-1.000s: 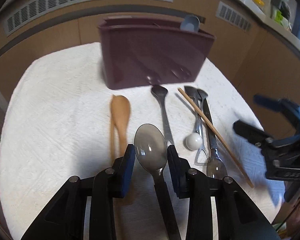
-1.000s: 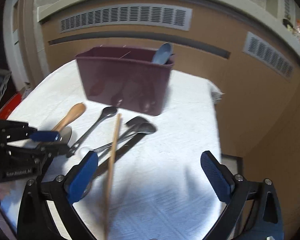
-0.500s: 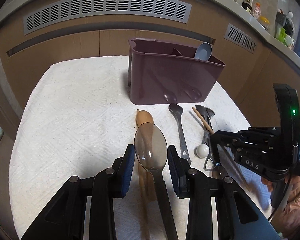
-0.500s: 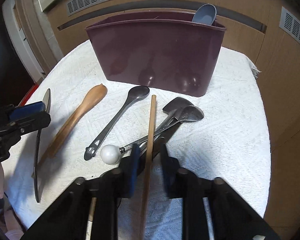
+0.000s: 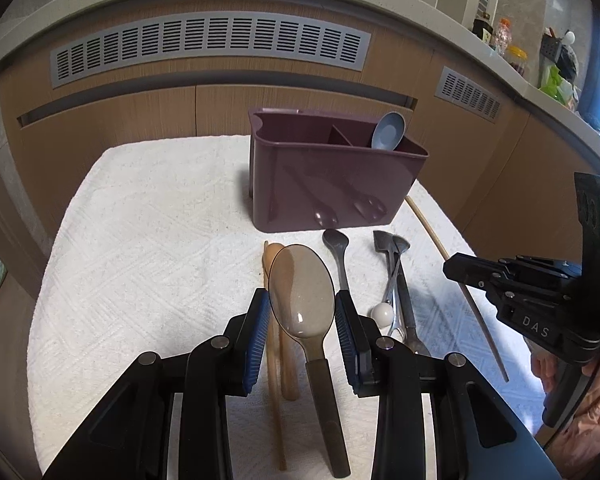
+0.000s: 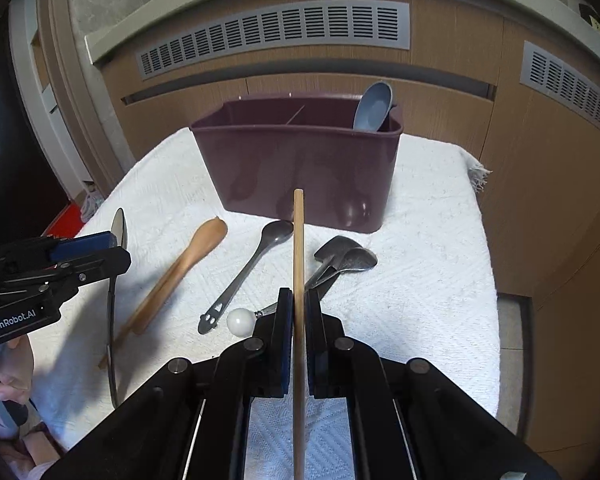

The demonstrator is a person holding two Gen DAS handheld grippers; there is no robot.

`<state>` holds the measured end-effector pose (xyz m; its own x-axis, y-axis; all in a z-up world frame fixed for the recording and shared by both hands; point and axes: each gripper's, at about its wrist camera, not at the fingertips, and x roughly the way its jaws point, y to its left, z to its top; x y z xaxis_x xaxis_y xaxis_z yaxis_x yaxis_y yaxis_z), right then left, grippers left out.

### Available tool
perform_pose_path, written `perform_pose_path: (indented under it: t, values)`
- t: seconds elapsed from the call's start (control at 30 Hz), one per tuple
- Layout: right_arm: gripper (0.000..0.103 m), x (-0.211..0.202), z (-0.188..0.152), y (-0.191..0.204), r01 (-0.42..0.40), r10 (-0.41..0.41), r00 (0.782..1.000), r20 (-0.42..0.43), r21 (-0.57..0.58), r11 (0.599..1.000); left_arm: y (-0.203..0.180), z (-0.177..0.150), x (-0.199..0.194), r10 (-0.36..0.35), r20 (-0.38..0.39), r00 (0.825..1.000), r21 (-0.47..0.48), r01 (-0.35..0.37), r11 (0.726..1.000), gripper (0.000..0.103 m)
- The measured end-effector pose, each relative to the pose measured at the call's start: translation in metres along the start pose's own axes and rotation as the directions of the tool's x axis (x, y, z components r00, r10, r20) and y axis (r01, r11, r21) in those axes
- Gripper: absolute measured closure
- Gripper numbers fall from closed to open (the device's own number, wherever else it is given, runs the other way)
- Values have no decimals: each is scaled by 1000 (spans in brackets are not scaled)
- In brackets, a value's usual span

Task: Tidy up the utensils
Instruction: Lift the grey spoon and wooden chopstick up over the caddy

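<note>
Left wrist view: my left gripper (image 5: 302, 316) pinches a translucent brown spoon (image 5: 302, 294) at the neck, bowl forward and raised above the white towel (image 5: 140, 240) that covers the table. Directly beneath the spoon lies a wooden spatula (image 5: 274, 256), partly hidden by the bowl. To its right on the towel lie a dark metal spoon (image 5: 337, 242), then a crossed pair of metal utensils (image 5: 394, 264) and a white ball-ended utensil (image 5: 382, 314) touching them.

Beyond these stands the maroon caddy (image 5: 328, 178), upright, with a divider visible inside. A grey-blue spoon (image 5: 388, 130) leans in its right-hand compartment; the left compartment's contents I cannot see from this angle. The laid-out utensils sit between my left gripper and the caddy's front wall.

Right wrist view: my right gripper (image 6: 299, 312) is pressed together on a wooden chopstick (image 6: 298, 248), which runs straight forward between the pads, its tip in line with the caddy's front wall (image 6: 300, 168). The chopstick is lifted clear of the metal spoon and crossed pair below it.

The right gripper body appears at the right edge of the left view, well apart from the held spoon. A person's hand (image 6: 16, 372) grips the left handle, low at the left of the right view.
</note>
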<state>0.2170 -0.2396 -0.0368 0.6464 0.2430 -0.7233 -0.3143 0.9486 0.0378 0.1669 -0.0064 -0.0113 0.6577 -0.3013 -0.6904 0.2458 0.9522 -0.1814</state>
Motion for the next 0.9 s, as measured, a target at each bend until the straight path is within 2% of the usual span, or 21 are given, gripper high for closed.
perform_pose_path:
  t: [0.37,0.73,0.9]
  values:
    - [99,-16,3,2,3,-3,998,68,3,1000,-3,6,-18,-9,47,999,6,9,1000,69]
    - [99,-19,3,1,9,-10,996,90,14,1000,-4,9,-29,-5,72,997,2,5,1000,69]
    - [98,-31,11,0,3,-7,989,146,30,1000,-13,32,-49,-25,140,990,35,20,999,69]
